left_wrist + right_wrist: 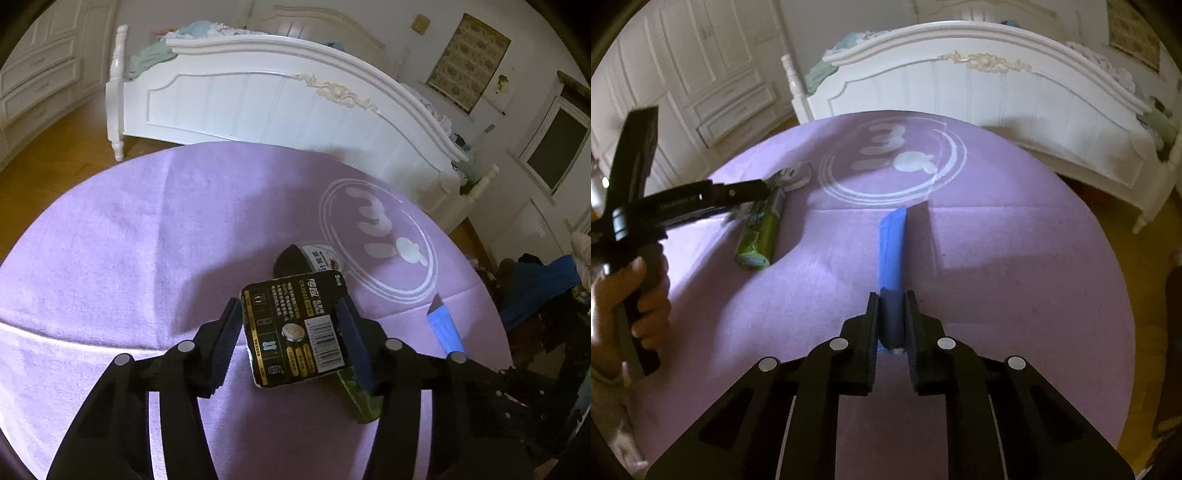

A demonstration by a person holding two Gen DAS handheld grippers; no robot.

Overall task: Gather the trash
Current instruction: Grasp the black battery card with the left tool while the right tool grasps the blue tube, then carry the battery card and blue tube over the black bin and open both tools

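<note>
A black battery blister card point(295, 328) sits between the pads of my left gripper point(291, 314), which press on its two edges. Under it lies a green wrapper point(360, 398), and behind it a round black-and-white roll point(314, 256). My right gripper point(892, 301) is shut on the near end of a long blue wrapper point(892, 247) that points away over the purple tablecloth point(1015, 277). In the right wrist view, a hand holds the left gripper point(764, 192) over the green wrapper point(759, 232) and the roll point(796, 173). The blue wrapper point(445, 332) also shows in the left wrist view.
The round table carries a white ring print point(894, 162) near its far side. A white bed footboard point(258, 96) stands just behind the table. White drawers point(731, 107) line the left wall. Dark clutter point(535, 288) lies off the table's right edge.
</note>
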